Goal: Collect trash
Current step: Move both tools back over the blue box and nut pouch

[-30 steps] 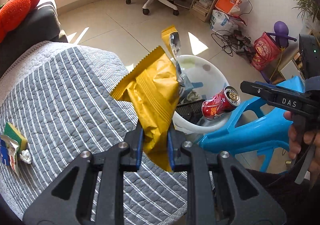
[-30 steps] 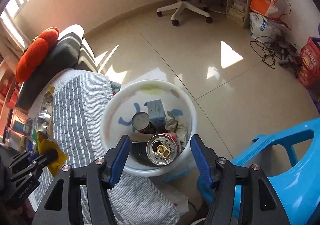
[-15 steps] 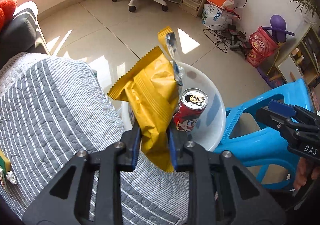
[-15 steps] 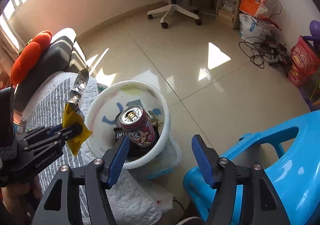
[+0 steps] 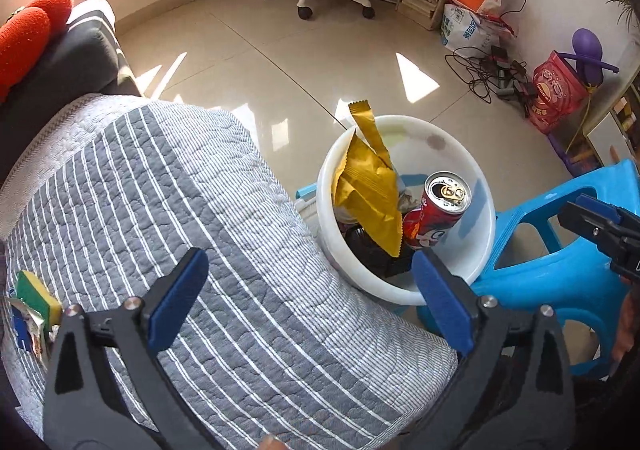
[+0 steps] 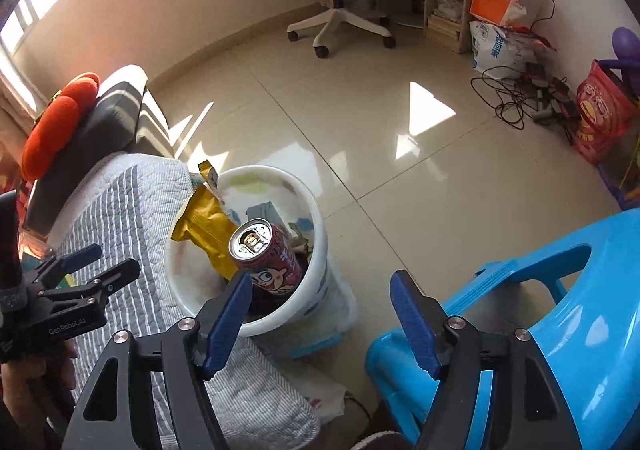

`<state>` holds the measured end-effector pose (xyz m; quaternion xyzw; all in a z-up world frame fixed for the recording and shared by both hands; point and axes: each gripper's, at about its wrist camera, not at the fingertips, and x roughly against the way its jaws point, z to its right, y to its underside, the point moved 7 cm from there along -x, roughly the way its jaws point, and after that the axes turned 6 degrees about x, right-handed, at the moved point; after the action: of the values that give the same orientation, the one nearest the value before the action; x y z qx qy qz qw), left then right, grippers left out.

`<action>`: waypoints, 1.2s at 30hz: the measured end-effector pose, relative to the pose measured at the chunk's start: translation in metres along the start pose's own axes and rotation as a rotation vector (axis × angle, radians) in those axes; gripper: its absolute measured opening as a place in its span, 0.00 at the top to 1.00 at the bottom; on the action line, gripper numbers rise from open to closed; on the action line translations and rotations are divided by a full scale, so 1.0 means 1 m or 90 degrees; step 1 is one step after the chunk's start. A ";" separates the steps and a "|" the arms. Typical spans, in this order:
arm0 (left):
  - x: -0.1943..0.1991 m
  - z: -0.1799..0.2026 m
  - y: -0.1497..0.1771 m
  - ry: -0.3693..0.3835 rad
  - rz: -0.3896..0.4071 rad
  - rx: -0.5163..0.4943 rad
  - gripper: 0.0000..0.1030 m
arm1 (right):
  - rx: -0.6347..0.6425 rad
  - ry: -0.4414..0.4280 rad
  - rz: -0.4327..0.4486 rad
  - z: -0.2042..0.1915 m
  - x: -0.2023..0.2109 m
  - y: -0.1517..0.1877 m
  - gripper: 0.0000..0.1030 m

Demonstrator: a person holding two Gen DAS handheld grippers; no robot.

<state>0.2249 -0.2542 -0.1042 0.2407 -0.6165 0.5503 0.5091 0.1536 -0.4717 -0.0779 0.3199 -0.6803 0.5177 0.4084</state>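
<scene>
Beige tiled floor (image 5: 320,61) surrounds striped quilt (image 5: 160,209) and white bin (image 5: 480,250).

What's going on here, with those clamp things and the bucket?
A person is collecting trash with a handheld gripper in each hand. Both the left gripper and right gripper are open and empty. A yellow snack wrapper and a red can sit in the white bucket. A green sponge lies on the striped cover.
</scene>
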 end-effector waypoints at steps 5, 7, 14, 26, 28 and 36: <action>0.017 -0.023 0.013 -0.040 0.004 -0.015 0.01 | 0.022 -0.006 -0.005 -0.017 -0.001 0.002 0.25; 0.025 -0.034 0.018 -0.051 0.007 -0.015 0.01 | 0.033 -0.008 -0.006 -0.026 -0.001 0.003 0.23; 0.046 -0.083 0.043 -0.081 0.005 0.012 0.01 | 0.070 -0.022 -0.015 -0.064 -0.003 0.004 0.21; 0.072 -0.192 0.085 -0.137 -0.009 0.122 0.01 | 0.135 -0.048 -0.048 -0.150 -0.026 0.010 0.20; 0.080 -0.213 0.092 -0.151 -0.006 0.138 0.01 | 0.151 -0.054 -0.054 -0.170 -0.031 0.011 0.20; 0.105 -0.288 0.120 -0.181 -0.002 0.220 0.01 | 0.223 -0.071 -0.077 -0.247 -0.053 0.027 0.19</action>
<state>0.1884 0.0729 -0.0985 0.4005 -0.5779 0.6077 0.3691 0.2101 -0.2254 -0.1044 0.4546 -0.5807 0.5843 0.3387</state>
